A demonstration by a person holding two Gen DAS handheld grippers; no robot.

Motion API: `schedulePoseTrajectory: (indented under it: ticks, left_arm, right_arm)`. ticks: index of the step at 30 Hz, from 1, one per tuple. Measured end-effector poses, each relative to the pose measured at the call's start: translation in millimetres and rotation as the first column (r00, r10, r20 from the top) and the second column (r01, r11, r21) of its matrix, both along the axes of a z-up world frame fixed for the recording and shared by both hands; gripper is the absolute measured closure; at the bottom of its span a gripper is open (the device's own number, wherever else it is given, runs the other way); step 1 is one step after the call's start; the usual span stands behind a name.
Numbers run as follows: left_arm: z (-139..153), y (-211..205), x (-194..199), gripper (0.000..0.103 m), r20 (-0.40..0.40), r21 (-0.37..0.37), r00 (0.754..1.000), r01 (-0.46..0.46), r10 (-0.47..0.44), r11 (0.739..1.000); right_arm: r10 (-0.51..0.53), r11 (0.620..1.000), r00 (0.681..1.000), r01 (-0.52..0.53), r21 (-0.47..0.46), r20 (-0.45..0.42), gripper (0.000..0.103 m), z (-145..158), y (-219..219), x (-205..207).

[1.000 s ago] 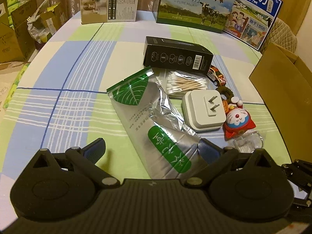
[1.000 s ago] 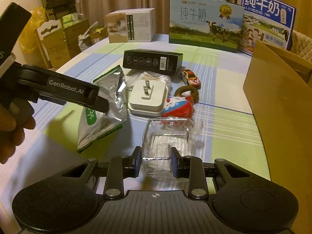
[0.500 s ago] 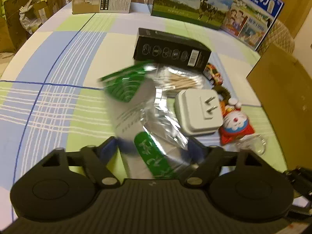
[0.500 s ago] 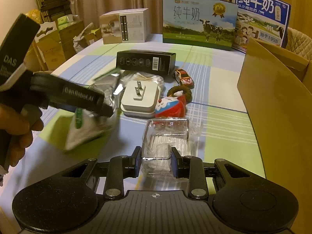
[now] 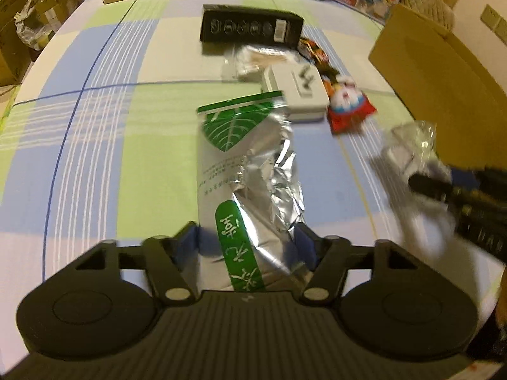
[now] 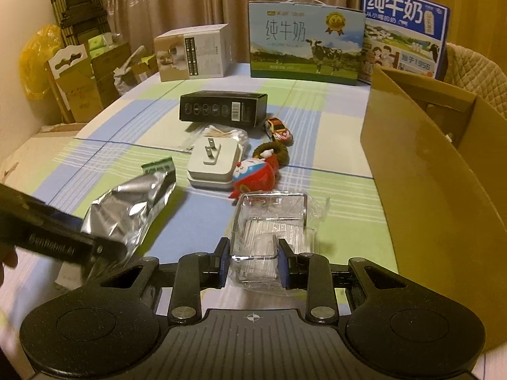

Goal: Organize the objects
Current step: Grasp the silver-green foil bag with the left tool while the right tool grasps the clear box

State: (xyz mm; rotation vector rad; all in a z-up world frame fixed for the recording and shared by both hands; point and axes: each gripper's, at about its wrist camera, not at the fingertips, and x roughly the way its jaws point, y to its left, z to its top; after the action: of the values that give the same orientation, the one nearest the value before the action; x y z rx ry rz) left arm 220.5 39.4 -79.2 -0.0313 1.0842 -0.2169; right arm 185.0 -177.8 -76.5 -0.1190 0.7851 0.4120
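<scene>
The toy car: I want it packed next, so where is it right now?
In the right wrist view the toy car sits mid-table, just right of the black box, beyond the brown ring and left of the cardboard box.

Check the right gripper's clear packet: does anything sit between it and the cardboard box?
Nothing visible does. The right gripper is shut on the clear packet, and the cardboard box stands open to its right, with only bare tablecloth between. The toy figure and white plug lie ahead, off that path.
</scene>
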Motion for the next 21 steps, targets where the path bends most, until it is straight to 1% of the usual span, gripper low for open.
schedulePoseTrajectory:
  ticks: [2,3,6,9,16,18,20,21]
  left_arm:
    - [3,-2,-7,0.027,0.016,0.021,1.0,0.006,-0.006,1.0]
    - [4,-2,-8,0.025,0.027,0.025,1.0,0.003,-0.004,1.0]
    - [7,-4,0,0.023,0.042,0.037,0.999,-0.005,0.003,0.999]
    - [6,-12,10,0.019,0.05,0.049,0.998,0.02,-0.023,0.999]
    - [-10,-27,24,0.02,0.015,0.136,0.997,0.073,-0.076,0.988]
    - [-12,-26,24,0.02,0.01,0.138,0.997,0.081,-0.083,0.987]
    - [-12,-26,23,0.026,0.014,0.131,0.996,0.082,-0.084,0.988]
    - [-11,-25,23,0.027,0.016,0.132,0.997,0.079,-0.082,0.988]
  right_arm:
    - [-0.007,1.0,1.0,0.007,0.005,-0.003,0.076,1,-1,-2]
    - [-0.008,1.0,1.0,0.008,0.006,-0.004,0.076,1,-1,-2]
    - [-0.007,1.0,1.0,0.007,0.009,-0.005,0.076,2,2,-2]
    - [-0.01,1.0,1.0,0.01,0.011,-0.01,0.076,0,2,1]
    - [-0.017,0.999,0.999,0.018,0.026,-0.035,0.076,-6,1,9]
    - [-0.012,0.999,0.999,0.013,0.035,-0.037,0.076,-6,2,11]
    - [-0.005,0.999,0.999,0.007,0.041,-0.036,0.076,-5,4,10]
    - [-0.003,0.999,0.999,0.004,0.043,-0.035,0.076,-5,4,10]
